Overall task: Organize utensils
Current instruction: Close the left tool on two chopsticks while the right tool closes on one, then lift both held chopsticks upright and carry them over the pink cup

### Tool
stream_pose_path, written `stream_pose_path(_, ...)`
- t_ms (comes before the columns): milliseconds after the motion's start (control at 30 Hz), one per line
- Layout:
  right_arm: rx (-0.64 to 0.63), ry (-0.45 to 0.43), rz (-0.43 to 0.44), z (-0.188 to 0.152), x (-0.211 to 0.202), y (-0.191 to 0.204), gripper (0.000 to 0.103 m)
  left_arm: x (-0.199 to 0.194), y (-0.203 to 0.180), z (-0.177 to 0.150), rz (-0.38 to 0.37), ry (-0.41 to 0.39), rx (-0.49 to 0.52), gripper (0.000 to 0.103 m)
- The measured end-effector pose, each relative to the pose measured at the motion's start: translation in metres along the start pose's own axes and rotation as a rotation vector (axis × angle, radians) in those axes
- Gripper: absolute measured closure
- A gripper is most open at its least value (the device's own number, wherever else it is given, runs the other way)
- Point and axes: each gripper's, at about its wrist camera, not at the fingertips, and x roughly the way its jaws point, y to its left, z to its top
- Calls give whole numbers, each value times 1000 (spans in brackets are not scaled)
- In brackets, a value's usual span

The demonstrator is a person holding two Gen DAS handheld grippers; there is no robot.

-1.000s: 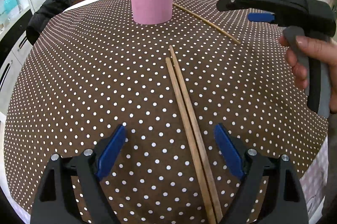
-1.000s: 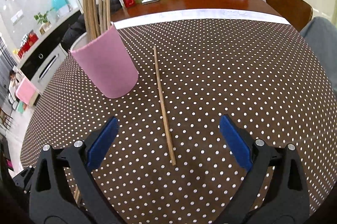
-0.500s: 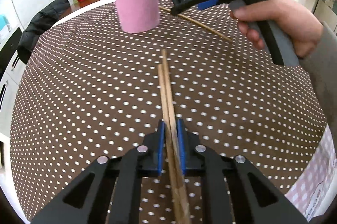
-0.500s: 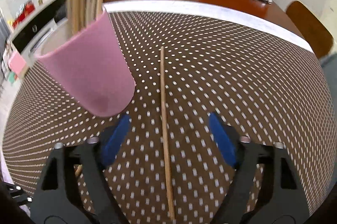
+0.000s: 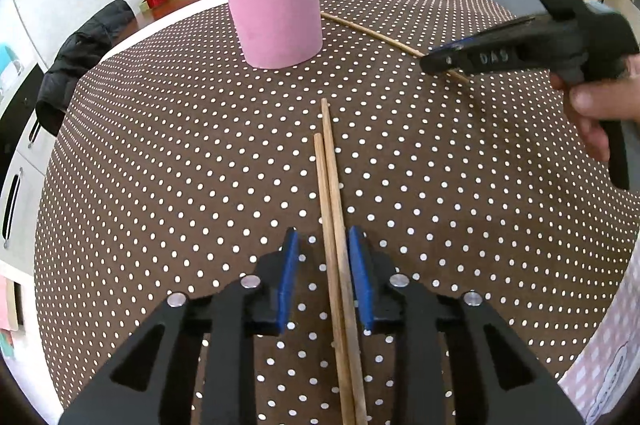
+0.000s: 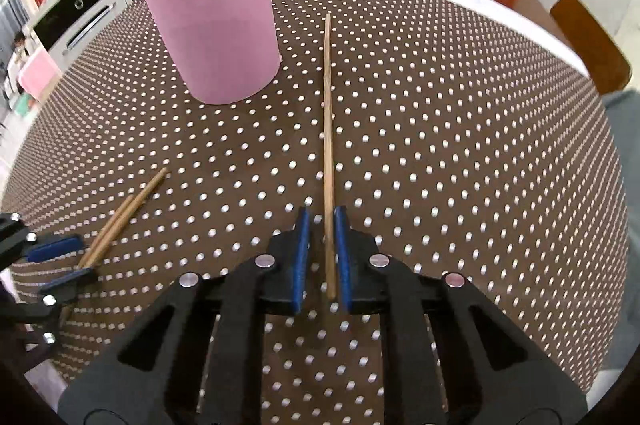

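The pair of long brown wooden chopsticks (image 5: 334, 225) lies on the brown white-dotted bench (image 5: 160, 165) toward six o'clock from the pink cylindrical holder (image 5: 276, 5), between the pads of the left claw (image 5: 325, 277), whose jaws pinched in and have just eased apart again, gaps showing on both sides. The single thin wooden chopstick (image 6: 328, 129) lies at three o'clock of the holder, and the right claw (image 6: 322, 257) has just been closing around its near end, the right pad about touching, the left pad apart. I judge both pickups unfinished, nothing lifted yet.

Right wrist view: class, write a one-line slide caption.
Right claw straddles a single chopstick beside the pink cup.
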Motion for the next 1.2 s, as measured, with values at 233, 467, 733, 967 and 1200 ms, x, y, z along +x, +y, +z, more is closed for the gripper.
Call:
stream_pose_path(233, 53, -57, 15, 64, 32, -10, 50, 4, -11, 11, -26, 1, -2, 83)
stream_pose_path(467, -3, -36, -29, 75, 51, -9, 98, -2, -20, 1, -48, -13, -14, 92)
stream_pose_path(733, 30, -12, 37, -24, -2, -11, 98, -5, -21, -12, -56, -17, -11, 93)
stream_pose_path(967, 8, 27, 30, -57, -24, 19, 97, -1, -26, -1, 8, 26, 45, 75)
stream_pose_path(1200, -94, 37, -75, -50, -17, 41, 98, 0, -26, 3, -45, 24, 92, 93)
